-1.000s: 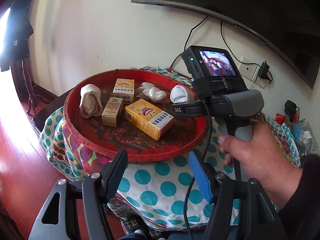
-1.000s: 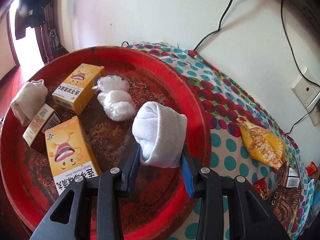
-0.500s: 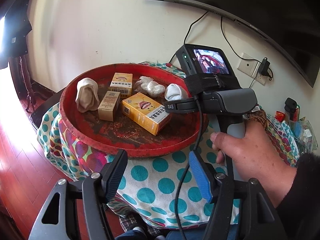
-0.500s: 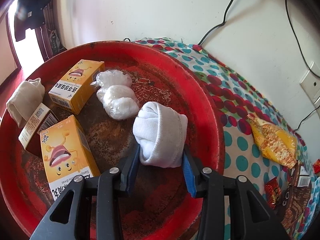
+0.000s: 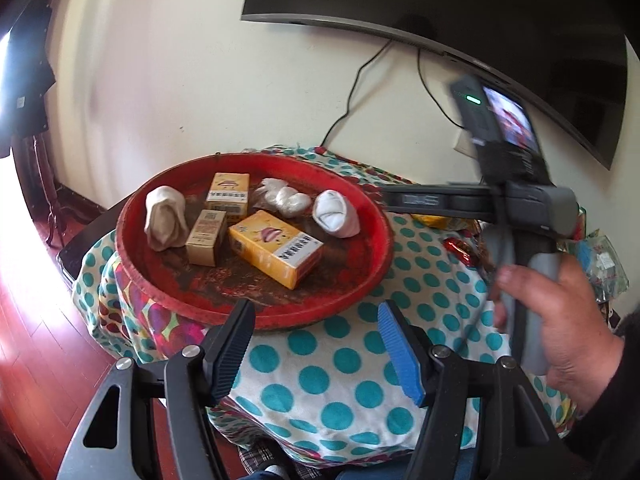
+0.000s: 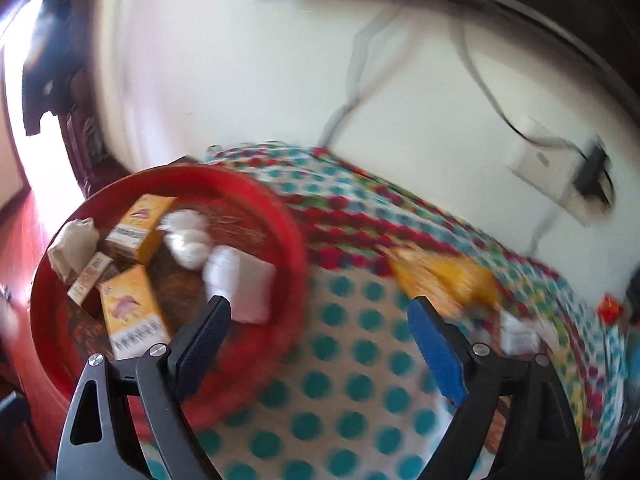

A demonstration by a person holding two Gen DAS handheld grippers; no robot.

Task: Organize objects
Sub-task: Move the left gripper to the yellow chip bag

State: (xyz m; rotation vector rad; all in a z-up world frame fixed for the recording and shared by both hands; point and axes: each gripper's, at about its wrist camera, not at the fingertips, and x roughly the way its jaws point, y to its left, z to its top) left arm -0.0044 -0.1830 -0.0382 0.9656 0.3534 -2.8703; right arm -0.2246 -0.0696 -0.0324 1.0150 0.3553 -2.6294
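White sock roll (image 5: 335, 213) set down in red tray (image 5: 256, 320) beside 3 boxes, tan sock (image 5: 165, 223), bagged buns (image 5: 285, 199); right gripper (image 6: 320, 320) jaws just opened wide, empty; left gripper (image 5: 316, 346) well open, empty; snack packets (image 6: 444, 276) left on cloth, seemingly next.

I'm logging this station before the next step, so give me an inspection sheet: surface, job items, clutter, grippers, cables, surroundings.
Surface: polka-dot cloth over a table, red tray on it.
Job's things: in the tray, white sock roll, beige sock roll, three boxes, bagged white lumps.
Clutter: snack packets on the cloth beside the tray.
Grippers: left gripper open, empty; right gripper has just been opening, nothing between its fingers.
Cables: black cable down the wall.
Surroundings: wall screen, wall socket, wooden floor.
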